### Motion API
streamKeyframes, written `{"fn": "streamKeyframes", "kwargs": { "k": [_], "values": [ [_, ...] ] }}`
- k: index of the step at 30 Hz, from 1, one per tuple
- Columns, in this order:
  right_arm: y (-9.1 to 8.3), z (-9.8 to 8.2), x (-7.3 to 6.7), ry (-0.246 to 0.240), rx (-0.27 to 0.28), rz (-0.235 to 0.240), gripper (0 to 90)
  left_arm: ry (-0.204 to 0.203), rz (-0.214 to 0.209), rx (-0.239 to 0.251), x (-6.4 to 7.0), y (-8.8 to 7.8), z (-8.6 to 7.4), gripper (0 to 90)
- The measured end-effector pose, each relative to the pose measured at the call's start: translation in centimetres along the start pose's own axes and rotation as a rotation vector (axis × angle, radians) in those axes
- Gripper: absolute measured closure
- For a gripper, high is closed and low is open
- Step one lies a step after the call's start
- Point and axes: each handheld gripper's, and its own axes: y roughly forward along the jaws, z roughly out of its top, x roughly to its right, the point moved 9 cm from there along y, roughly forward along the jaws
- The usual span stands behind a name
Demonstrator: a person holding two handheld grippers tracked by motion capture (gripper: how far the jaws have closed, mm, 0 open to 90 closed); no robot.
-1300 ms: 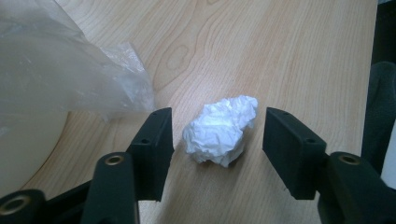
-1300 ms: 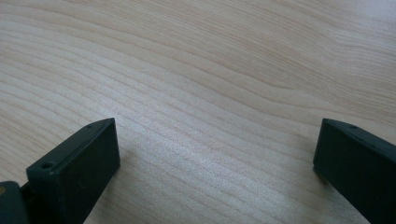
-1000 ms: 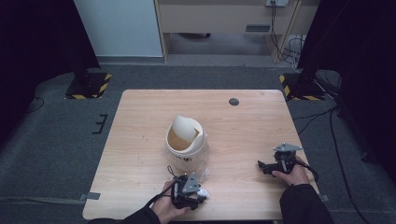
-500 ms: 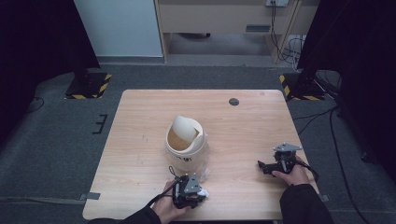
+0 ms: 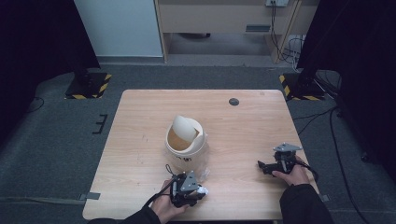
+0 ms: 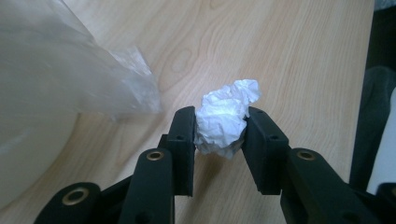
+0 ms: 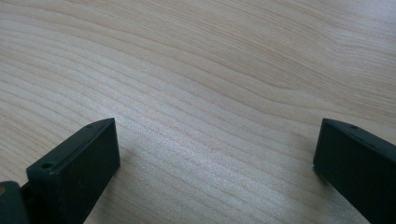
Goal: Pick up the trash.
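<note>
A crumpled white paper ball [image 6: 226, 116] lies on the wooden table [image 5: 140, 140] near its front edge. My left gripper [image 6: 219, 128] is shut on it, both pads pressing its sides. The jaws have just been closing with the paper between them. In the high view that gripper [image 5: 200, 192] sits just in front of a small white bin [image 5: 186, 140] with a tilted swing lid. My right gripper [image 5: 260, 164] rests low over the table at the front right. Its jaws [image 7: 215, 140] stand wide open above bare wood.
A clear plastic liner [image 6: 116, 84] hangs from the bin's side close to the left gripper's left. A dark round grommet [image 5: 234, 101] sits at the table's far side. Cables trail from both grippers toward the person.
</note>
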Motion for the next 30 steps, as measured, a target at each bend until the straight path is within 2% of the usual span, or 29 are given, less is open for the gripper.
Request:
{"fn": "streamKeyframes", "kwargs": {
  "k": [8, 15, 18, 22, 28, 29, 30],
  "values": [
    [0.0, 0.0, 0.0, 0.000, 0.000, 0.000, 0.7, -0.030, 0.016, 0.088, -0.3, -2.0, 1.2, 65.1],
    [0.0, 0.0, 0.0, 0.000, 0.001, 0.001, 0.7, -0.064, 0.010, 0.190, -0.5, -4.3, 2.4, 64.9],
    [0.0, 0.0, 0.0, -0.001, 0.000, 0.001, 0.7, -0.062, 0.020, 0.216, -0.7, -5.1, 2.8, 65.0],
    [0.0, 0.0, 0.0, -0.001, 0.001, 0.001, 0.7, -0.077, 0.044, 0.274, -1.4, -6.6, 3.4, 65.3],
    [0.0, 0.0, 0.0, -0.002, 0.000, 0.001, 0.7, -0.101, 0.085, 0.330, -2.7, -8.5, 3.7, 65.4],
    [0.0, 0.0, 0.0, -0.002, 0.000, 0.002, 0.7, -0.105, 0.099, 0.353, -3.1, -9.2, 3.8, 65.4],
    [0.0, 0.0, 0.0, -0.002, 0.000, 0.002, 0.7, -0.105, 0.099, 0.353, -3.1, -9.2, 3.8, 65.4]
  ]
}}
